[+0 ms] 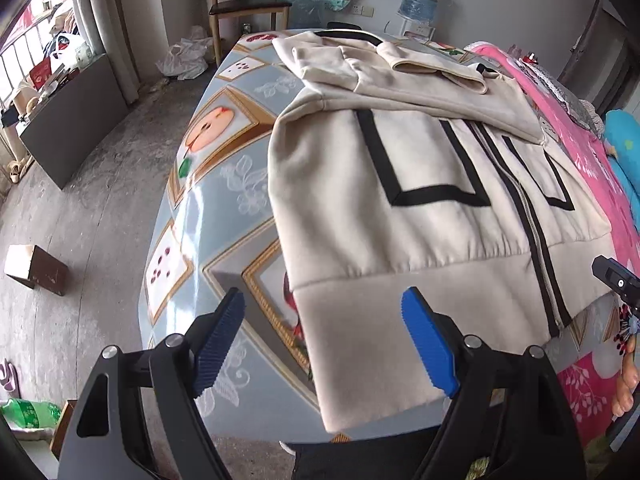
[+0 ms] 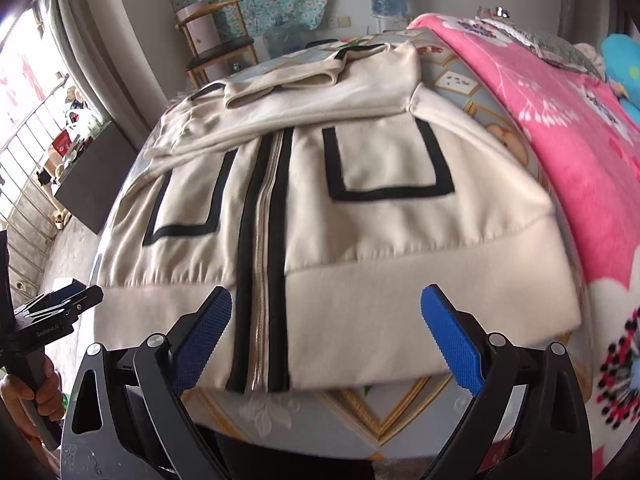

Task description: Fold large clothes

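My left gripper and right gripper, both w/ ribbed blue pads on black arms, are spread wide, holding nothing, just over the near hem of a cream fleece jacket. It lies flat, front up, on a glossy fruit-print tablecloth, long axis running away from me, waistband nearest, sleeves folded across the far chest; a black-edged zip runs down the middle btwn two black-outlined pockets. Right of it lies a fuzzy pink blanket; no readable text on the jacket.
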### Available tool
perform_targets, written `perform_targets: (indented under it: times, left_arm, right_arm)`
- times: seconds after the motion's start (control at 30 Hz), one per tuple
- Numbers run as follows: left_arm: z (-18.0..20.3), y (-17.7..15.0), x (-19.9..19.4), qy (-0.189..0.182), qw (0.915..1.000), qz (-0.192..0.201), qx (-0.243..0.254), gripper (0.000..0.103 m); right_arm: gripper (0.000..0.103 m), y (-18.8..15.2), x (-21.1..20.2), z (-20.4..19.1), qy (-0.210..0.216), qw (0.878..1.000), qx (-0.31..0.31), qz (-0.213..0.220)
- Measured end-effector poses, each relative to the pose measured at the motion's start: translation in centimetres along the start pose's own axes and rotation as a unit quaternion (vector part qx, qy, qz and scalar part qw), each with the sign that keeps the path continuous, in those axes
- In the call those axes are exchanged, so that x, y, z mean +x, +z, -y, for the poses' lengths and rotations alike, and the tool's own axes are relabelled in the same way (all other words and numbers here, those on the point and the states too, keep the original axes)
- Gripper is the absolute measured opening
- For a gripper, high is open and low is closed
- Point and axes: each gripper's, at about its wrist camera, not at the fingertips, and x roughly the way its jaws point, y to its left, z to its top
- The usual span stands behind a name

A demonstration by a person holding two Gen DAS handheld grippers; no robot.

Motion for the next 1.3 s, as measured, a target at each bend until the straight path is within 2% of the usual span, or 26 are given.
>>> perform_targets:
  times: [0.13,0.2,0.43,0.6,0.73,0.83,1.0,1.3]
  left_arm:
    - [-1.0,-3.0,-1.5,-0.011,0.9999,0.011,-0.007,0.079]
    - [-1.2,-4.2,-1.9,-0.033,0.9993,0.014,-0.011,0.079]
    - [-0.2,-5.8,-2.5,-0.069,0.9970,0.033,0.005,0.078]
    - [0.0,-5.6,-2.4,-0.096,0.9947,0.037,0.000,0.060]
    - [-0.3,-5.6,-1.4,-0.104,0.9943,0.019,-0.015,0.047]
    - [-0.8,-5.5,-0.8,-0.095,0.9951,0.008,-0.025,0.035]
    - [-2.2,-5.6,-0.5,-0.105,0.9929,0.003,-0.056,0.016]
    - [-4.0,-4.9,0.2,-0.151,0.9825,-0.037,-0.104,0.014]
  right_arm:
    - [0.092,-2.0,0.7,-1.2,0.017,1.000,-0.002,-0.025]
    - [0.092,-2.4,0.8,-1.9,0.026,0.999,-0.006,-0.034]
    - [0.092,-3.0,-0.6,-4.7,0.036,0.998,-0.048,-0.012]
    - [0.092,-3.3,-1.5,-5.9,0.042,0.997,-0.070,0.007]
    - [0.092,-3.4,-2.0,-6.8,0.053,0.995,-0.081,0.016]
    - [0.092,-3.5,-2.4,-7.7,0.058,0.993,-0.098,0.027]
    - [0.092,-3.8,-2.9,-9.1,0.058,0.988,-0.135,0.045]
    - [0.092,-4.7,-3.5,-11.7,0.060,0.977,-0.195,0.067]
